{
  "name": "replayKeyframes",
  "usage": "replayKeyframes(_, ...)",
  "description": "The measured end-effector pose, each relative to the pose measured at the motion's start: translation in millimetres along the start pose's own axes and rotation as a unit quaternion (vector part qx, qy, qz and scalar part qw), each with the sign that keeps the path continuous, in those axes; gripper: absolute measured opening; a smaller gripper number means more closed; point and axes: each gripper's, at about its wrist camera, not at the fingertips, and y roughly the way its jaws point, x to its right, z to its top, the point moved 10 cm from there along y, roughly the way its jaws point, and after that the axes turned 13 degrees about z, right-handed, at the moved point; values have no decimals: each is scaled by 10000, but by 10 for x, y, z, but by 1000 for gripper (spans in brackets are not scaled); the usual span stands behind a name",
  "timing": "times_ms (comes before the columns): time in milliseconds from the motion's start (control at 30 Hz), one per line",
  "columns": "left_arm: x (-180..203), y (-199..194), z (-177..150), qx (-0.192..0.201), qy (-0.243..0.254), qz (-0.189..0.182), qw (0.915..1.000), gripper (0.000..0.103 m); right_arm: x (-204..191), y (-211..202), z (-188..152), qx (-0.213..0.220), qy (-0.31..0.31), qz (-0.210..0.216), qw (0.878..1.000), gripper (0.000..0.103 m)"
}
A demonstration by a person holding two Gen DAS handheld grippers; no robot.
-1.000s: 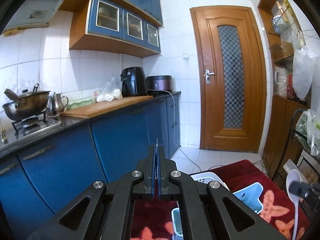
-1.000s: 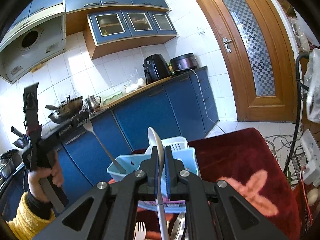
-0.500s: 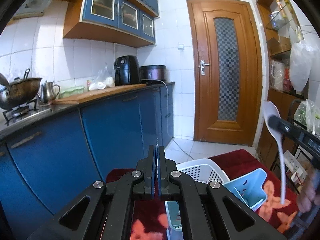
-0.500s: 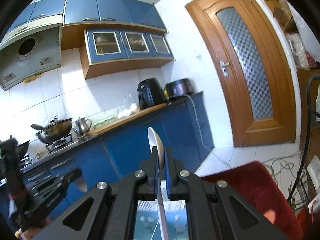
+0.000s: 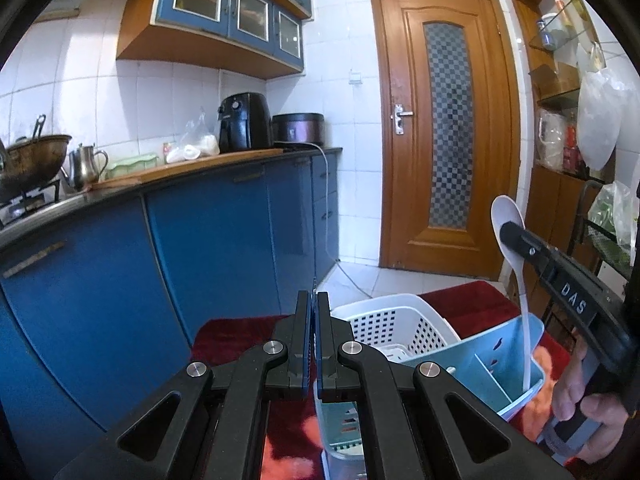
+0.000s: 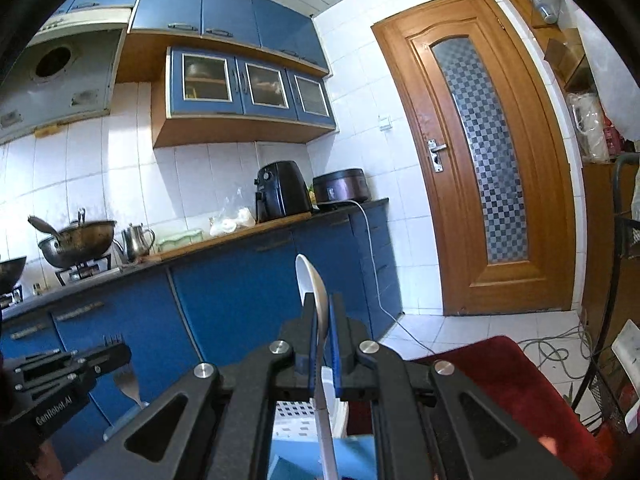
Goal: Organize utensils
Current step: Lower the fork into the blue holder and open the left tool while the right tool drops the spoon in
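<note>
left gripper (image 5: 313, 300) pinches fork (image 6: 126, 384) | right gripper (image 6: 323, 312) clamps spoon (image 5: 507, 216), handle entering caddy (image 5: 460, 354) | neither released

The right gripper (image 6: 323, 320) clamps a white spoon (image 6: 316, 292), bowl up at twelve o'clock; at eight o'clock, the left gripper (image 6: 120, 354) grips a fork (image 6: 127, 385).
</note>
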Motion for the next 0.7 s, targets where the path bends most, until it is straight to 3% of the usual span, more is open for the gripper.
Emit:
replayKeyframes(567, 279, -4, -177, -187, 279, -265, 9991, 7, 13, -203, -288, -686, 28, -121, 9976, 10)
replayKeyframes(700, 318, -15, -200, -322, 246, -379, 9985, 14, -30, -276, -260, -745, 133, -6, 9971, 28)
